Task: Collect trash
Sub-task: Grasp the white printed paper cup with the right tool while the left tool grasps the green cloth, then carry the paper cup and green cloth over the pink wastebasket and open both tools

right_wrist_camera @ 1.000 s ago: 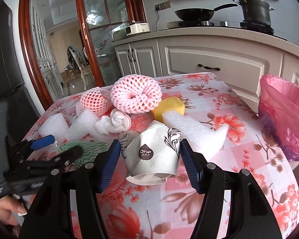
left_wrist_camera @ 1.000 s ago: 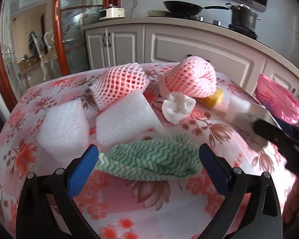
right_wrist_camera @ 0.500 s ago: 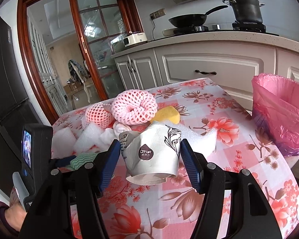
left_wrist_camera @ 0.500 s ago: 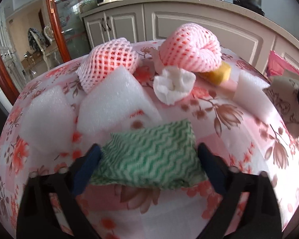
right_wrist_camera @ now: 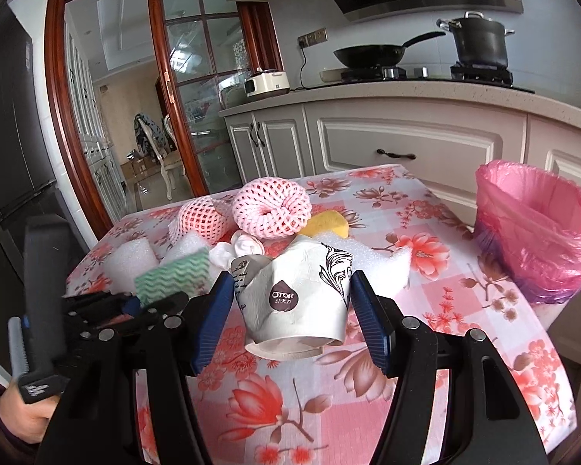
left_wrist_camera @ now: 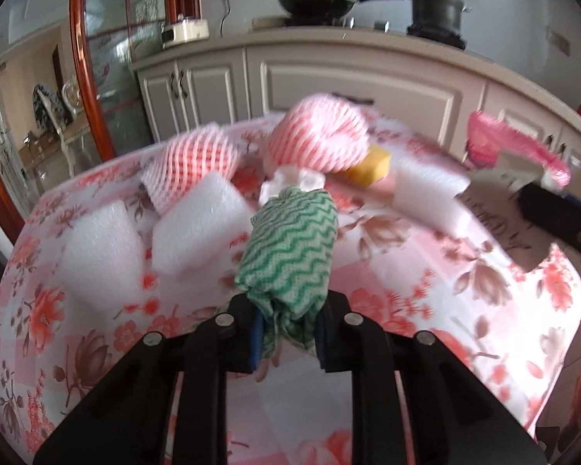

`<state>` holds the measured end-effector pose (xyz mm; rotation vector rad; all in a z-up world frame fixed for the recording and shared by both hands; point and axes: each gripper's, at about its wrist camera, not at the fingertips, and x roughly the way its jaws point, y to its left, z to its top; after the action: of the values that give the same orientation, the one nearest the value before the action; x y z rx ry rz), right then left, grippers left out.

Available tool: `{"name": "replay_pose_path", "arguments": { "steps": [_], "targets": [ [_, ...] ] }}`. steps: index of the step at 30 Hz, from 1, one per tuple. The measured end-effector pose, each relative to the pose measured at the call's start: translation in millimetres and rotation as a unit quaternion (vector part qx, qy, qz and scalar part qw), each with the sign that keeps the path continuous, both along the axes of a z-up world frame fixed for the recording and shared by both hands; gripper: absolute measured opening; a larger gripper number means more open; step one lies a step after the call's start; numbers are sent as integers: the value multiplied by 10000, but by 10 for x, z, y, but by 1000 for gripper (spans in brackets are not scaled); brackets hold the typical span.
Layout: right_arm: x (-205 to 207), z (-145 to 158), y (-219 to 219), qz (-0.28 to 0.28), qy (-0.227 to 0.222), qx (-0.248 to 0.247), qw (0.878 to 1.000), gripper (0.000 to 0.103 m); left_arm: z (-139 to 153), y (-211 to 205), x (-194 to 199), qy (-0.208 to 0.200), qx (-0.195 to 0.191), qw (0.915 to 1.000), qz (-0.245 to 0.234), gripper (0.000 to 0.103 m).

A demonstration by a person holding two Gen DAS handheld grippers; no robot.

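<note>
My left gripper point(left_wrist_camera: 288, 333) is shut on a green-and-white wavy cloth point(left_wrist_camera: 290, 248) and holds it above the floral table point(left_wrist_camera: 97, 341); the cloth also shows in the right wrist view point(right_wrist_camera: 172, 277). My right gripper point(right_wrist_camera: 292, 316) is shut on a crushed white paper cup point(right_wrist_camera: 296, 302) lifted over the table. A bin lined with a pink bag point(right_wrist_camera: 538, 228) stands at the table's right edge. On the table lie two pink foam nets point(left_wrist_camera: 317, 135), white foam blocks point(left_wrist_camera: 197, 228), a crumpled tissue point(left_wrist_camera: 294, 182) and a yellow sponge point(left_wrist_camera: 368, 166).
Kitchen cabinets point(right_wrist_camera: 406, 147) and a counter with a pan point(right_wrist_camera: 372, 54) and a pot point(right_wrist_camera: 480, 42) run behind the table. A glass door with a red wooden frame point(right_wrist_camera: 62, 116) is at the left. The left gripper's body point(right_wrist_camera: 46, 310) is low at the left.
My left gripper has closed on the green cloth and lifted it off the table. My right gripper has risen with the paper cup still in it.
</note>
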<state>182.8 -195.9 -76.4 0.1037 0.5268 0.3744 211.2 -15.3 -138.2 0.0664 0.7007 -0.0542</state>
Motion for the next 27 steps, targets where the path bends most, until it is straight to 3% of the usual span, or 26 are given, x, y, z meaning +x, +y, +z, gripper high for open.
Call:
{"name": "replay_pose_path", "arguments": {
  "steps": [14, 27],
  "targets": [
    [-336, 251, -150, -474, -585, -255, 9968, 59, 689, -278, -622, -1185, -367, 9915, -398, 20],
    [-359, 439, -508, -1053, -1023, -303, 9887, 59, 968, -695, -601, -1716, -504, 9803, -840, 21]
  ]
}}
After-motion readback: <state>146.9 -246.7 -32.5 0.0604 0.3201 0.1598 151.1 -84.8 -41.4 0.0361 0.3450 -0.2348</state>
